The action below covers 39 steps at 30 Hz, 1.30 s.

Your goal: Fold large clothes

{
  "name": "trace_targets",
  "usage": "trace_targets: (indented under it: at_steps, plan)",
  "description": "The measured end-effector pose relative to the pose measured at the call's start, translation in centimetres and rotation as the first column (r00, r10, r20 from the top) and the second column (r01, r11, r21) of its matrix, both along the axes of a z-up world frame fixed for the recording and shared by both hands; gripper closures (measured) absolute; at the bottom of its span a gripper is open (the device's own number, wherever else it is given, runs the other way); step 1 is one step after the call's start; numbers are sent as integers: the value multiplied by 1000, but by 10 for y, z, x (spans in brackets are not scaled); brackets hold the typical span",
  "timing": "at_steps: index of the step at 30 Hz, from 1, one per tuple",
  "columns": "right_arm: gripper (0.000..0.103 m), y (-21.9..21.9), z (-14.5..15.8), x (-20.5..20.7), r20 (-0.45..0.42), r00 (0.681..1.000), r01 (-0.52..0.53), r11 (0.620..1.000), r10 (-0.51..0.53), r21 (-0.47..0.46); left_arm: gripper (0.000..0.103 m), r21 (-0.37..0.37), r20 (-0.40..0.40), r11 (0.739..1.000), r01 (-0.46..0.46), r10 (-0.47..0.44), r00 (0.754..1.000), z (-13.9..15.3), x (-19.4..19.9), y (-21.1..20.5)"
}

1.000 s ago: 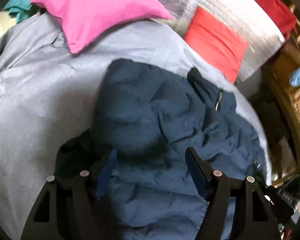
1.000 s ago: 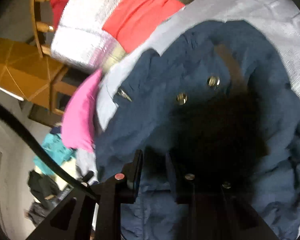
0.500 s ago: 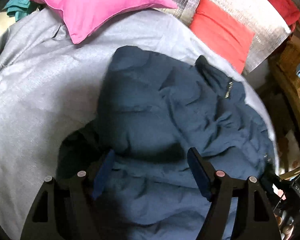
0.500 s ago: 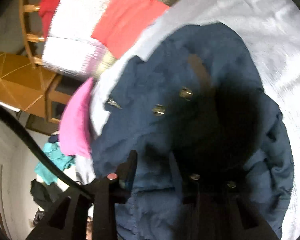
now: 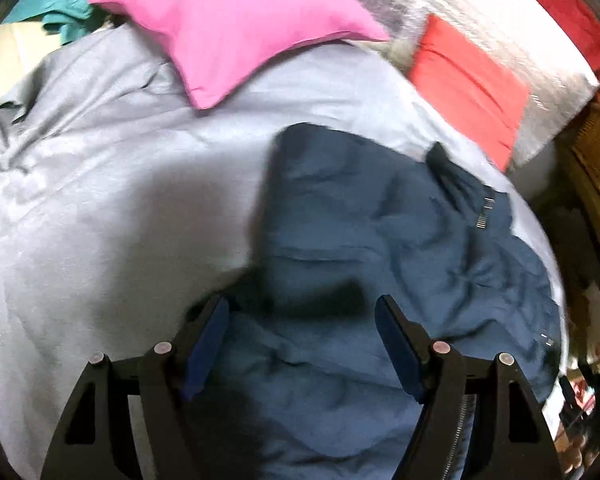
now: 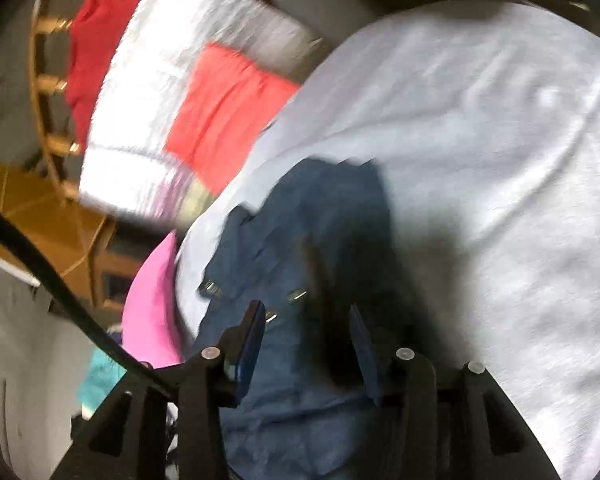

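A dark blue padded jacket (image 5: 380, 240) lies crumpled on a grey bed sheet (image 5: 100, 200). In the left wrist view my left gripper (image 5: 304, 324) is open and empty above the jacket's near part. In the right wrist view the jacket (image 6: 300, 240) shows metal snaps and a zipper end. My right gripper (image 6: 308, 336) is open, and its fingers straddle jacket fabric without pinching it. The view is blurred.
A pink pillow (image 5: 228, 24) lies at the head of the bed, with a red and silver cushion (image 5: 480, 68) beside it. Teal cloth (image 5: 60, 4) lies at the far left. Wooden furniture (image 6: 48, 216) stands beside the bed.
Both grippers have pulled back from the jacket, so more grey sheet shows. The right gripper's jaws have opened wider. The jacket now looks smaller in both views.
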State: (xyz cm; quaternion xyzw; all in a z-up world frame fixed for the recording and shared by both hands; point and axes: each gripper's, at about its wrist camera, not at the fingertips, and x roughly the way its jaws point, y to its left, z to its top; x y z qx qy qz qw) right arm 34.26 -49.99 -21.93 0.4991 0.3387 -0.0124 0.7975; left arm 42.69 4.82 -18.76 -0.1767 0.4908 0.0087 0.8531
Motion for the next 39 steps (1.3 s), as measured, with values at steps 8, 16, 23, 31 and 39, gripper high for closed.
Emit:
trace_targets:
  at_steps: [8, 16, 23, 31, 39]
  plan:
    - [61, 7, -23, 17, -104, 994, -27, 1000, 28, 9, 26, 95, -64, 995, 21, -14, 998, -21, 5, -9]
    - [61, 55, 17, 22, -8, 992, -127, 984, 127, -128, 26, 115, 45, 993, 42, -48, 998, 8, -11, -22]
    - [62, 84, -13, 49, -123, 970, -221, 972, 210, -86, 26, 141, -86, 985, 100, -88, 992, -28, 3, -29]
    - [53, 54, 14, 26, -47, 992, -125, 985, 120, -115, 26, 160, -5, 980, 122, -122, 992, 3, -15, -35]
    - [39, 10, -3, 12, -133, 991, -8, 986, -14, -166, 26, 169, -18, 986, -12, 16, 1000, -3, -17, 15]
